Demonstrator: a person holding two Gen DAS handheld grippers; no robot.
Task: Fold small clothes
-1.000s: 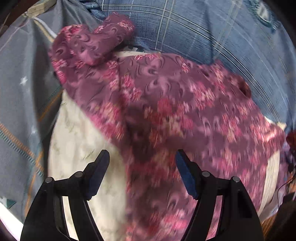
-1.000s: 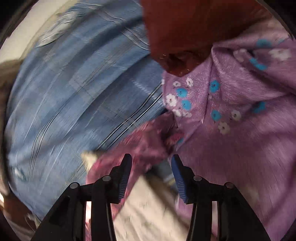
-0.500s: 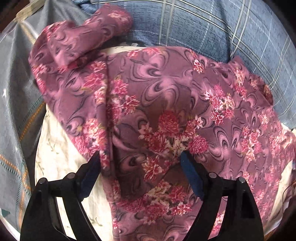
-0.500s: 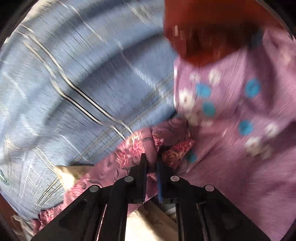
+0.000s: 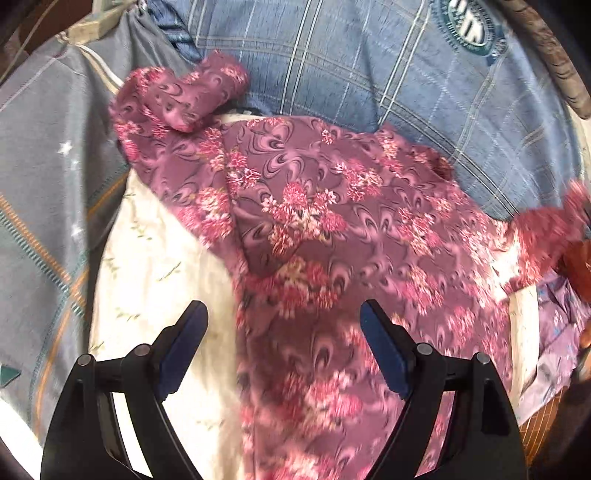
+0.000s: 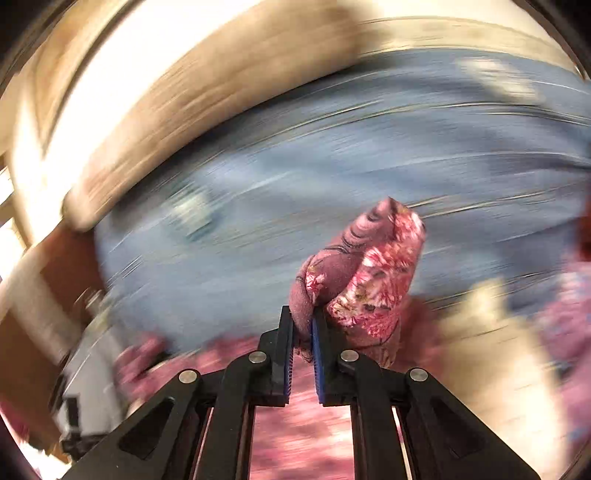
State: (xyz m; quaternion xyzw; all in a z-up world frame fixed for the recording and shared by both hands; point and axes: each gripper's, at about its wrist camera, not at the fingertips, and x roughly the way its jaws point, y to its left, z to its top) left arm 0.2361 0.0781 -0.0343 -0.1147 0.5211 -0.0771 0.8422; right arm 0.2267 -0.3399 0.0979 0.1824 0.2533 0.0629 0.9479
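Lifted since half a second ago, the right gripper (image 6: pixel 303 334) now holds a bunched corner of the floral maroon garment (image 6: pixel 364 280) pinched tight between its blue pads, raised against a streaked blue background; that view is heavily motion-blurred. Nearest the left wrist camera, the left gripper (image 5: pixel 283 325) hangs wide apart and grips nothing, one finger over the cream cloth (image 5: pixel 147 266), the other over the garment (image 5: pixel 332 221). The garment lies spread across the cream cloth, one sleeve folded back at its far left corner, its right end pulled up in a blur at the frame edge. Only the left view shows this full spread; only the right shows the grip. Beyond lies a blue checked blanket (image 5: pixel 369 66), bearing a round teal emblem (image 5: pixel 469 26) whose lettering is too small to read.
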